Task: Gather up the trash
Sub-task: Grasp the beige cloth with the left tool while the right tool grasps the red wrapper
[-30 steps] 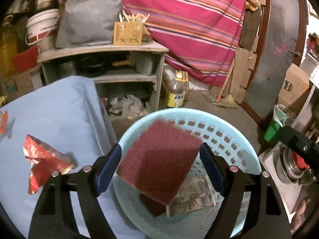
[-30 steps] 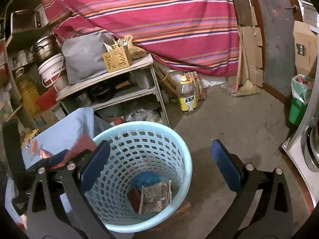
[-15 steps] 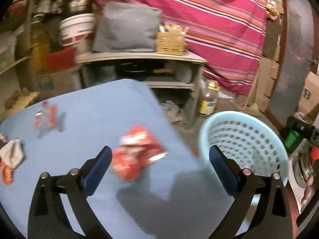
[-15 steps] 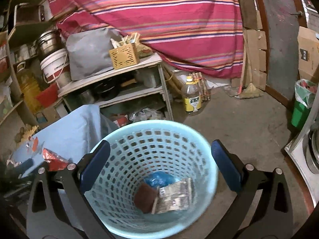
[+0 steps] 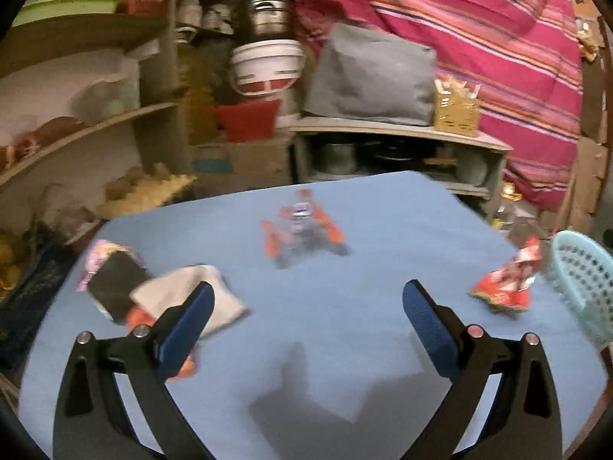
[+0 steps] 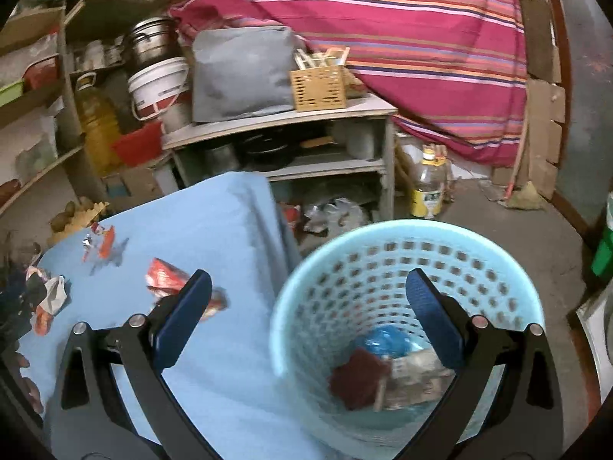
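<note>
The left claw (image 5: 306,306) hangs over the blue tabletop (image 5: 364,326) with its jaws spread wide and nothing between them; ahead of it, near the middle of the cloth, lies a blurred orange-and-clear wrapper (image 5: 302,226); to its left sits a heap of litter, a crumpled white paper (image 5: 191,291) lying partly over a black-and-pink packet (image 5: 111,283), and the left finger (image 5: 187,326) overlaps that heap in the view; whether it touches cannot be told. A red snack wrapper (image 5: 505,283) lies near the right edge of the tabletop, just beside the rim of the light blue perforated basket (image 5: 582,280).

The right claw (image 6: 308,314) is also wide apart and empty, held above the gap between tabletop (image 6: 214,237) and basket (image 6: 383,268); its right finger (image 6: 433,322) hangs over the basket's mouth, its left finger (image 6: 184,318) over the cloth near the red snack wrapper (image 6: 164,276). At the bottom of the basket lie a dark red scouring pad (image 6: 356,379), a printed paper packet (image 6: 413,379) and something blue (image 6: 383,341). Behind stand a grey shelf unit (image 6: 291,119) with a wicker box (image 6: 318,84), a white bucket (image 6: 157,84) and a striped pink cloth (image 6: 383,19).
</note>
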Available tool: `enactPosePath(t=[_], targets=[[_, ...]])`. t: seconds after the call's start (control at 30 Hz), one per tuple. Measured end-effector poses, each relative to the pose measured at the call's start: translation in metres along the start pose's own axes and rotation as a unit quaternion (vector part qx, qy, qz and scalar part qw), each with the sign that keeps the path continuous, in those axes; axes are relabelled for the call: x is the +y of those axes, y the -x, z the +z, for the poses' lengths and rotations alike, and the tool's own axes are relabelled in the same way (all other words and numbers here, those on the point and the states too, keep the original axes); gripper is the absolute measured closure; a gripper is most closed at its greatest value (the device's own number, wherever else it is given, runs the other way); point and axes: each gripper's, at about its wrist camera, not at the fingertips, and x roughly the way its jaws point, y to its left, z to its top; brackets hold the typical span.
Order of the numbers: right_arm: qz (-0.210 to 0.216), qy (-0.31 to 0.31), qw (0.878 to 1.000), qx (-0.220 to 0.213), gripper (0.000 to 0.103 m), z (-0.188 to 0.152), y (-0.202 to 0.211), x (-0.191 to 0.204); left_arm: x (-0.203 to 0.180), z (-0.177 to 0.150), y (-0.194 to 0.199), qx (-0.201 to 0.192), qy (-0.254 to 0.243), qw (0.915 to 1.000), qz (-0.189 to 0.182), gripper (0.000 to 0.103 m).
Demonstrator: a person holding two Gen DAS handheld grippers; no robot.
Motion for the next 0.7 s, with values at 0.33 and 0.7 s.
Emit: enactPosePath(t=[0.33,0.7], targets=[[-0.003,0.118,0.993,0.029,0.004,-0.011,-0.038,0.091,0.062,-0.007,-0.037,0.063,0.042,0.9971,0.014,0.006],[0.0,0.096,0.989,0.11,0.006,-0.017,-0.091,0.132,0.094,-0.015,-0.063,0.105,0.058,0.9922,0.035,0.006]])
